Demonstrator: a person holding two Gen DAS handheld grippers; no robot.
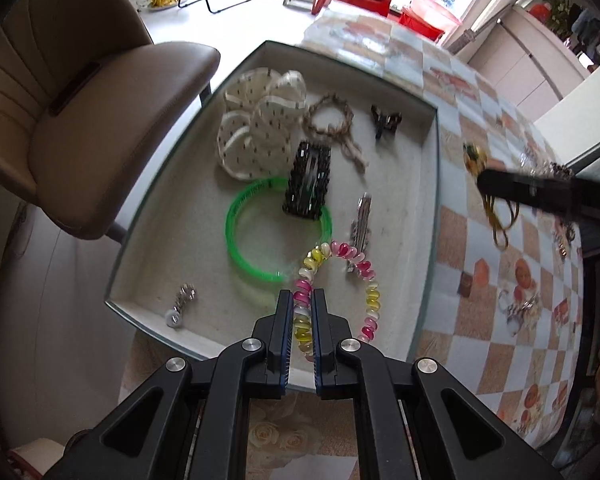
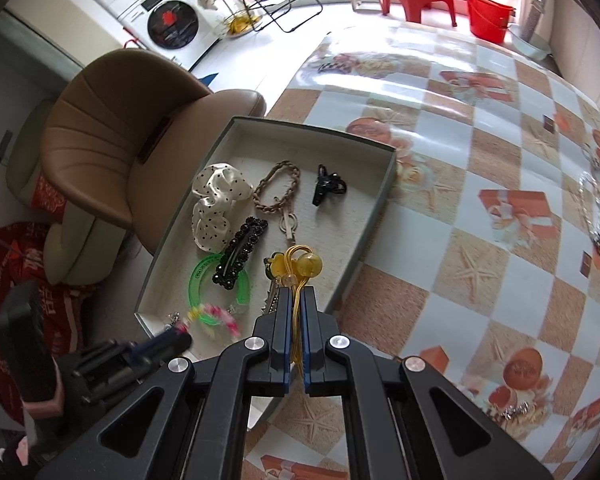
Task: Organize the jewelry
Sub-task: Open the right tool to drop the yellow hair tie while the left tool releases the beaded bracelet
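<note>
A checkered tablecloth [image 2: 480, 152] covers the table. On it sits a shallow grey tray [image 1: 434, 184] holding a polka-dot scrunchie [image 1: 256, 128], a green bangle [image 1: 240, 236], a braided rope bracelet [image 1: 328, 118], a black beaded barrette [image 1: 308, 182], a silver clip [image 1: 362, 216] and a small black claw clip [image 1: 384, 120]. The left gripper [image 1: 302, 300] is clenched on a pink-and-yellow spiral hair tie [image 1: 364, 276] over the tray's near edge. The right gripper [image 2: 298, 294] clasps a yellow beaded hair tie [image 2: 306, 266] above the tray's right side.
</note>
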